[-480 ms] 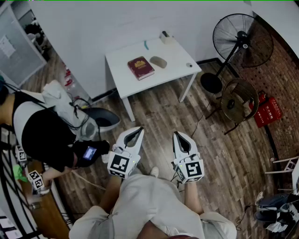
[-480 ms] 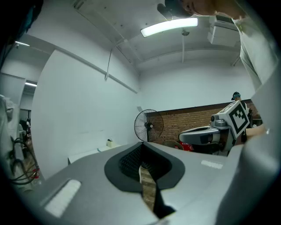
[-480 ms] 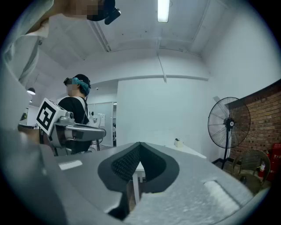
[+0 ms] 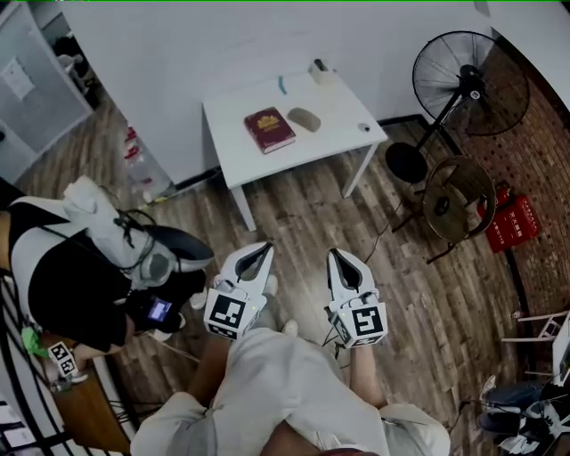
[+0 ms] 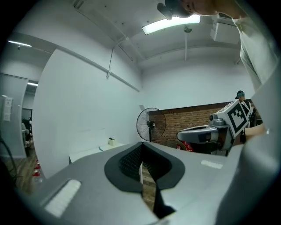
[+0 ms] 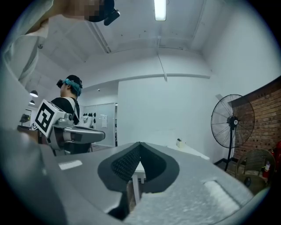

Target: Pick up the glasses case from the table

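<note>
Not started: glasses case (image 4: 304, 118) sits untouched on table (image 4: 233, 153) (beside a red book (image 4: 269, 130)); left gripper (image 4: 264, 248), right gripper (image 4: 336, 256) both clenched empty, well apart from it.

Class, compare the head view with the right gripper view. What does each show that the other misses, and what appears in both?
Only the head view shows the red book and the glasses case lying on the table top. Only the right gripper view shows the ceiling light. Both show the white table, the standing fan and the left gripper.
</note>
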`<state>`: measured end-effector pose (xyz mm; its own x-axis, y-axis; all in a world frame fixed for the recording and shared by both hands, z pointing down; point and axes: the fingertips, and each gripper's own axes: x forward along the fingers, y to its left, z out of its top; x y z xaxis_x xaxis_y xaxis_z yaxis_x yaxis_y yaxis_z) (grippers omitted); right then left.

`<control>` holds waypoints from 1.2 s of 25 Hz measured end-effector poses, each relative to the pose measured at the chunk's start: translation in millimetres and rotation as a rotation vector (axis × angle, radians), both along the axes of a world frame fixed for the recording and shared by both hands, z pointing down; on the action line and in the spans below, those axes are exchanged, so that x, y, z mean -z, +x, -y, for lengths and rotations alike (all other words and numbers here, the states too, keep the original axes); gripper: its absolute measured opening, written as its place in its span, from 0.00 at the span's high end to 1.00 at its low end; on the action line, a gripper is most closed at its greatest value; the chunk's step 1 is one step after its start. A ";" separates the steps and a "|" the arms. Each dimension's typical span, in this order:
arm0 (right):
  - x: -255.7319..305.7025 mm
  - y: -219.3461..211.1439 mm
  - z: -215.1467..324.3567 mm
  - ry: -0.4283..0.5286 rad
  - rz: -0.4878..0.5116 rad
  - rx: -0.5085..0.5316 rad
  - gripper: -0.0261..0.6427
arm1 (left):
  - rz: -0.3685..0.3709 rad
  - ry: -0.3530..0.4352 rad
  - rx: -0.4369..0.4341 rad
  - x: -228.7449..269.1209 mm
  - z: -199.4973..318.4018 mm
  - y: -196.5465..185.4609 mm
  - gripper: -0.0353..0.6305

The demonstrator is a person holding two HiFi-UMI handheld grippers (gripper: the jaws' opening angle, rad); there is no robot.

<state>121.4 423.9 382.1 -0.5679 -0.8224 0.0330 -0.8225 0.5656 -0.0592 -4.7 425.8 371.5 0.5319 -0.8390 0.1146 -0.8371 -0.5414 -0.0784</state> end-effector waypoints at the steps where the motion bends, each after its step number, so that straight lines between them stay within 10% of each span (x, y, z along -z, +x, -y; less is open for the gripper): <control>1: -0.5 0.0 3.8 -0.001 0.000 0.000 0.95 | 0.001 -0.001 0.000 -0.8 3.3 0.3 0.92; 30: -14.2 -49.0 208.7 -0.050 -0.069 -0.090 0.95 | -0.050 -0.024 -0.080 -11.2 218.4 -50.9 0.92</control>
<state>72.4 215.3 396.3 -0.4870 -0.8662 0.1116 -0.8728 0.4872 -0.0272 -55.6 207.4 382.7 0.6025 -0.7910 0.1058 -0.7937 -0.6078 -0.0241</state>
